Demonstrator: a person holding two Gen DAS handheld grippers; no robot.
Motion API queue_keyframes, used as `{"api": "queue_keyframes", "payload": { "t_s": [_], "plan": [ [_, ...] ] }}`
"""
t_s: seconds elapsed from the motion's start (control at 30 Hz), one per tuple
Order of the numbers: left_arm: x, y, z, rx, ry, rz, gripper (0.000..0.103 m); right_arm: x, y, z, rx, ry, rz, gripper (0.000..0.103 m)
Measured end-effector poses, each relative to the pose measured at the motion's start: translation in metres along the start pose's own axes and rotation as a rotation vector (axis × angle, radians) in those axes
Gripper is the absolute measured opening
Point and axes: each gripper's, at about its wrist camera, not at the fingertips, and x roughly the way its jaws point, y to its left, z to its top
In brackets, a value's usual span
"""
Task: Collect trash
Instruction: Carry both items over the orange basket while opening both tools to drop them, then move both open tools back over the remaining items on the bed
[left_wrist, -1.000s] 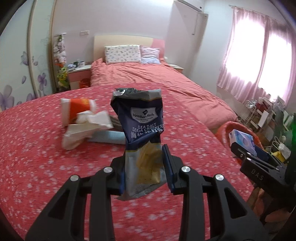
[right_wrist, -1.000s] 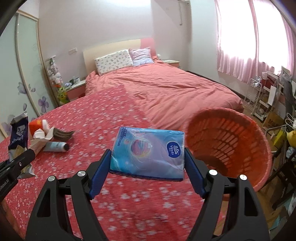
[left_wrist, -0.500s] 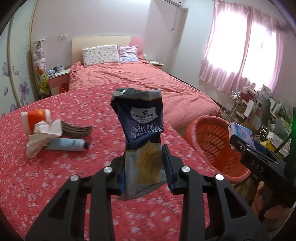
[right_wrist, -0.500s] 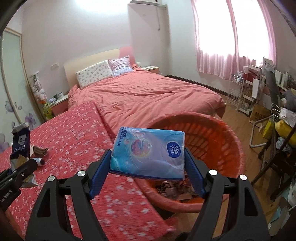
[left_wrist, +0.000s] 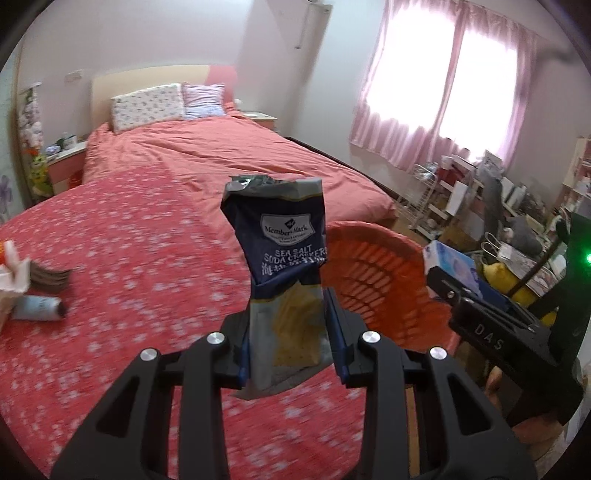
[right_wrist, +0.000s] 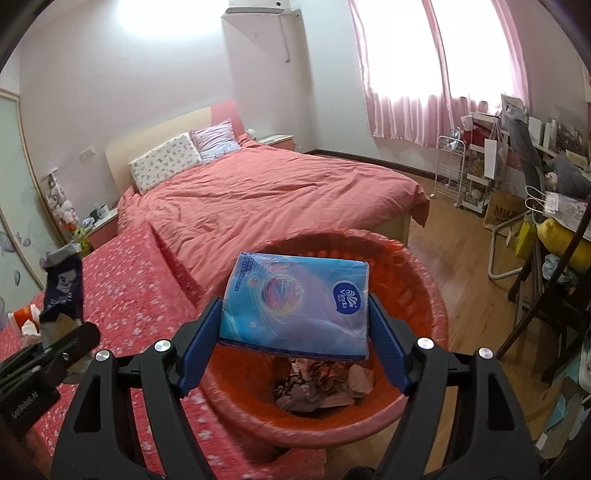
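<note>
Sitting between jaws, tissue pack (right_wrist: 295, 304), cracker bag (left_wrist: 282, 280)

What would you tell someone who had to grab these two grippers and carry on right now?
Left gripper: shut on the cracker bag, held upright above the red floral bedspread, beside the orange basket.
Right gripper: shut on the blue tissue pack, held over the basket's opening; some trash already lies inside.
Done: both pieces picked up and brought to the basket.
Left: release the tissue pack, then drop in the cracker bag. After that, probably fetch the pile on the bedspread: crumpled white paper, a brown wrapper and a pale tube.
</note>
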Motion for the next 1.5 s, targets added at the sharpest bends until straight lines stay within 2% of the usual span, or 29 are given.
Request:
{"api": "queue_keyframes", "payload": {
  "t_s": [0.27,0.43,0.53,0.6,0.73,0.87,1.07,1.5],
  "plan": [
    [0.040,-0.041,0.005,0.066,0.037,-0.072,0.034,0.007,-0.027,0.011,0.053,-0.015,0.000,0.076],
    [0.063,-0.055,0.006,0.086,0.070,-0.085,0.036,0.017,-0.041,0.018,0.096,-0.013,0.008,0.076],
    [0.076,-0.057,0.005,0.088,0.093,-0.077,0.040,0.024,-0.046,0.020,0.122,0.001,0.026,0.076],
    [0.081,-0.055,0.005,0.083,0.107,-0.070,0.052,0.029,-0.048,0.020,0.128,0.012,0.035,0.077],
    [0.085,-0.047,0.003,0.068,0.119,-0.046,0.065,0.032,-0.049,0.019,0.138,0.023,0.037,0.080],
    [0.079,-0.031,0.001,0.043,0.122,-0.017,0.067,0.028,-0.049,0.015,0.138,0.024,0.019,0.080],
    [0.051,-0.001,-0.006,0.032,0.095,0.073,0.071,0.021,-0.042,0.013,0.114,0.024,-0.001,0.080],
    [-0.015,0.082,-0.028,-0.067,0.054,0.251,0.073,0.006,0.006,0.006,0.002,0.030,0.042,0.080]
  ]
}}
